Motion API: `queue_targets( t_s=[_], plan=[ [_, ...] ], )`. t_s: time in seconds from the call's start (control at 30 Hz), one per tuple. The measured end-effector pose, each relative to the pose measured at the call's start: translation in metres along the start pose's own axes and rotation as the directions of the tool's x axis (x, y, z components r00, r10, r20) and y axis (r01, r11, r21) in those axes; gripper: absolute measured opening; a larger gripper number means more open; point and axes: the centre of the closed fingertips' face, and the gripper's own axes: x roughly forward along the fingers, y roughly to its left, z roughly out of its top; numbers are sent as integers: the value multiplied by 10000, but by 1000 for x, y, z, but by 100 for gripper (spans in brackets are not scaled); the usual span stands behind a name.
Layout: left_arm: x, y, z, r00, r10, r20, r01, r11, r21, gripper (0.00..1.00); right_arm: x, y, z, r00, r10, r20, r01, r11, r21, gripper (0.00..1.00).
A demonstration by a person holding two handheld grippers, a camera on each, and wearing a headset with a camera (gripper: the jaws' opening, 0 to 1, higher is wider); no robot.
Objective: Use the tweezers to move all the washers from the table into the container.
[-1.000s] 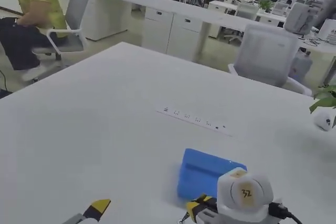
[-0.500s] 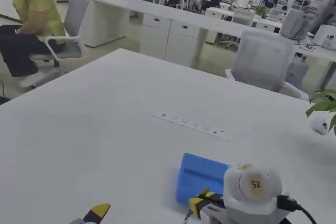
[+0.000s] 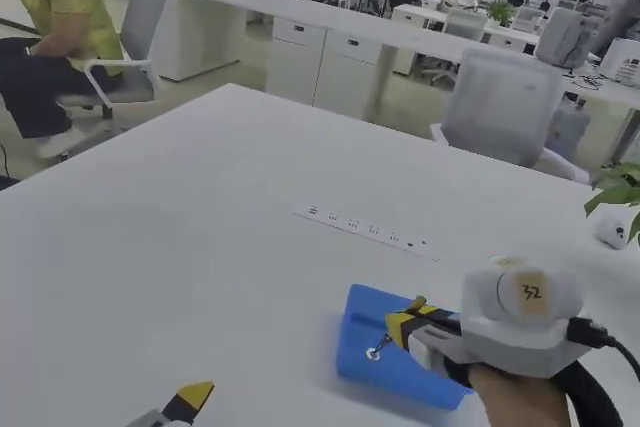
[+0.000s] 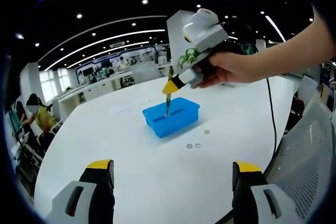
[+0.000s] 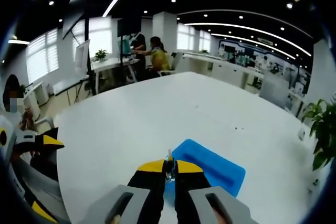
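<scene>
Above the blue container [image 3: 360, 372], clenching the tweezers [image 4: 167, 103] in the right gripper [image 3: 405, 321], holding the left gripper [image 4: 170, 169] released, with 3 washers [image 4: 198, 145] lying on the table [image 4: 131, 156] near it, likely light, stiff, slippery, best pinched across one rim.

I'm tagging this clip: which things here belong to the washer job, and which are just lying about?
Job: tweezers, right gripper shut on them, container, washers loose on the table.
Lying about: socket strip, chair, plant.
</scene>
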Motion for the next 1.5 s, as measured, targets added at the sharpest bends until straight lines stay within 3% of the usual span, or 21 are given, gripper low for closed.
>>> queue_targets(
  t_s=[0.4, 0.7, 0.9, 1.13, 1.5],
  plan=[
    [-1, 0, 2, 9999, -39, 114, 41, 9998, -189, 95, 29, -26, -26, 9968, -415, -677, 450, 9976, 518, 2],
    [1, 0, -1, 10000, -73, -62, 71, 9998, -201, 94, 44, -33, -37, 9937, -505, -1000, 590, 9947, 844, 2],
    [0, 3, 2, 9999, 60, 87, -58, 9997, -242, 94, 53, -32, -45, 9921, -402, -1192, 515, 9943, 933, 2],
    [1, 3, -1, 10000, 78, -55, -79, 9998, -203, 94, 56, -34, -46, 9930, -463, -1083, 594, 9908, 1216, 2],
    [1, 3, -3, 9999, 73, -109, -75, 9998, -173, 93, 54, -32, -48, 9948, -566, -849, 630, 9953, 740, 2]
  ],
)
